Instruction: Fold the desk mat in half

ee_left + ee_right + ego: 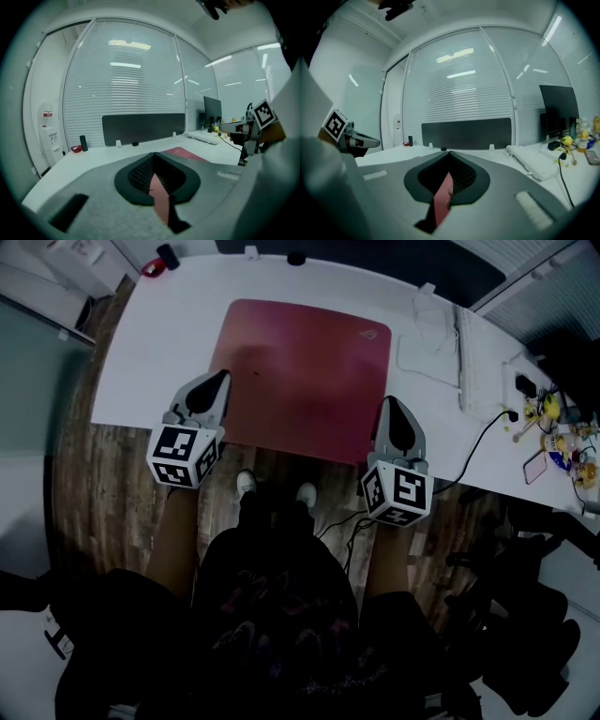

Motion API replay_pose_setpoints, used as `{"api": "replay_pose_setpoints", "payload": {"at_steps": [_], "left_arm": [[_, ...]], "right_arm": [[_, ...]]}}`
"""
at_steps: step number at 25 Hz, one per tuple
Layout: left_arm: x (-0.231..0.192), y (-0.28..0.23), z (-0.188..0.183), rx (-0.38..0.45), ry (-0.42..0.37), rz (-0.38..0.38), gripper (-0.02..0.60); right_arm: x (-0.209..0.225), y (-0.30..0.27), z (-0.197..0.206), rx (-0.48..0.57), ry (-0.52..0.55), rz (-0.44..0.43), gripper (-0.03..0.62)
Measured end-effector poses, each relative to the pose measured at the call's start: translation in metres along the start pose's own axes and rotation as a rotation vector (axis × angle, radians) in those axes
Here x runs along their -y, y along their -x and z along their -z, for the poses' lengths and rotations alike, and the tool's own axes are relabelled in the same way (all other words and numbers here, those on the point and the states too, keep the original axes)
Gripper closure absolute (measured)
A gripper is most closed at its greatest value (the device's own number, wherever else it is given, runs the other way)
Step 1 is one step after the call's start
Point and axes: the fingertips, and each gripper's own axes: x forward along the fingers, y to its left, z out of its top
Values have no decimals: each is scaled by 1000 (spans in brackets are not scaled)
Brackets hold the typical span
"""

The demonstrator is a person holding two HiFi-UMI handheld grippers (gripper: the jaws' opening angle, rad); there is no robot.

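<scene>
**Grip set on both near corners — fold not yet begun**

Mat (300,371) lies flat on the desk (169,334), long axis left to right, near edge at the desk's front. Left gripper (223,378) is clamped on the near-left corner and right gripper (389,403) on the near-right. Each gripper view shows a red strip pinched between closed fingers (137,174). The rest of the mat stretches away from the fingers — so the fold probably means lifting both corners together and carrying them to the far edge.
</scene>
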Motion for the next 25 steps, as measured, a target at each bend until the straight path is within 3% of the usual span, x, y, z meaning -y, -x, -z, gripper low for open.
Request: {"api": "replay_pose_setpoints", "payload": {"at_steps": [18,22,25], "left_arm": [[15,-9,115,-186,73,86,581],[20,-8,139,-235,46,108,581],[21,-3,150,-267,-25,150,581]], "right_arm": [[-14,15,123,-224,-62,28,585],[-12,21,146,-273,-63,38,585],[-17,25,157,-309,0,13,585]]}}
